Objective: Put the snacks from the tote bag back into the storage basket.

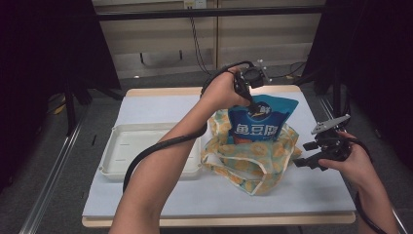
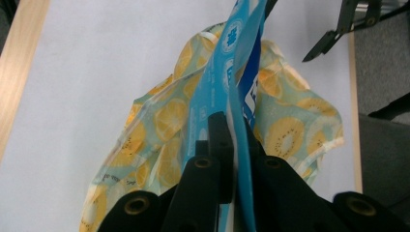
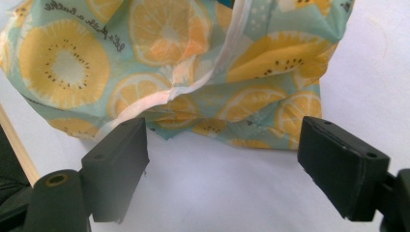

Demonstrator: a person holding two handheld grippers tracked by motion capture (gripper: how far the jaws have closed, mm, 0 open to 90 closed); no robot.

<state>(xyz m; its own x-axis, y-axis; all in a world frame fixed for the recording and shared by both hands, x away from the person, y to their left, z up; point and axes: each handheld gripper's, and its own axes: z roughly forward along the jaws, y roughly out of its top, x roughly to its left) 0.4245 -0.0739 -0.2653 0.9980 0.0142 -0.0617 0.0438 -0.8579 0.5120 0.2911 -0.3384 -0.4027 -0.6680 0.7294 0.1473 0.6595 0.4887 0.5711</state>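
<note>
Pinching blue snack pouch (image 2: 227, 72), L gripper (image 2: 231, 140) clamped; R gripper (image 3: 222, 159) wide open by bag (image 3: 183, 72)

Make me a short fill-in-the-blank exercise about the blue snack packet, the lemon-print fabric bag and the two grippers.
1. The left gripper is shut on the top edge of the glossy blue snack packet, whose lower part sits inside the ____ bag.
2. The right gripper has its jaws ____.
3. Left of the lemon-print fabric bag lies a white plastic ____.

Missing words: fabric; open; tray
</note>
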